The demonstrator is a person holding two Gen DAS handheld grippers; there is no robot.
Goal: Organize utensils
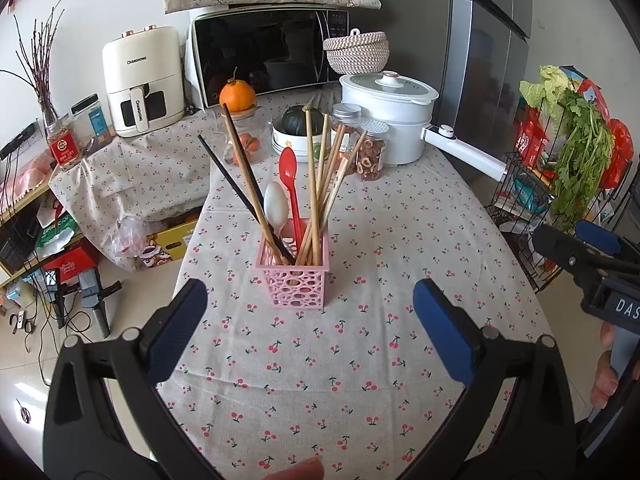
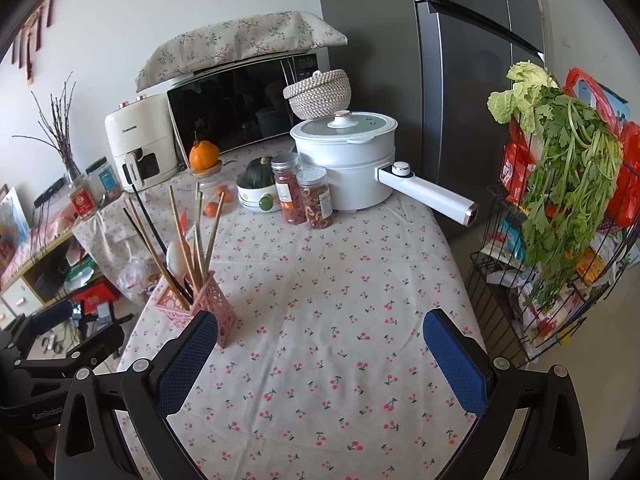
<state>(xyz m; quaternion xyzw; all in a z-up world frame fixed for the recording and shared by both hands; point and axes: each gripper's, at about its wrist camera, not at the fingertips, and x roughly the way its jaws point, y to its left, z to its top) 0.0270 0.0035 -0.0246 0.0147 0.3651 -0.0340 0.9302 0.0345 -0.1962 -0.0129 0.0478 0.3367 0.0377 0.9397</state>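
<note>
Hard to count the wooden chopsticks (image 1: 320,184) — crowded together and crossing inside the pink perforated utensil basket (image 1: 296,280), lower ends hidden behind its wall. Red plastic spoon (image 1: 289,176) and white spoon (image 1: 275,208) standing bowl-up among them, handles lost inside; a black chopstick (image 1: 236,184) leaning left. In the right wrist view, red spoon almost wholly hidden behind the sticks, and the basket's near corner partly covered by the left pad of the right claw (image 2: 324,340).

Left claw (image 1: 310,300) spread wide, blue pads well apart, gripping nothing; basket standing upright on the cherry-print counter (image 1: 360,360) just beyond and between the fingertips, not touching either pad. Right claw likewise wide open and empty — basket off to its left, beside the left fingertip; contact there not possible to judge. Bare cloth between its pads.

At the left view's right edge, the right claw cut off by the frame, with part of a hand (image 1: 608,368) on its grip. Fingertip at the bottom edge, blurred.

Farther back on the counter: white electric pot (image 1: 388,116), two jars of dried snacks (image 1: 370,148), microwave (image 1: 268,52).
</note>
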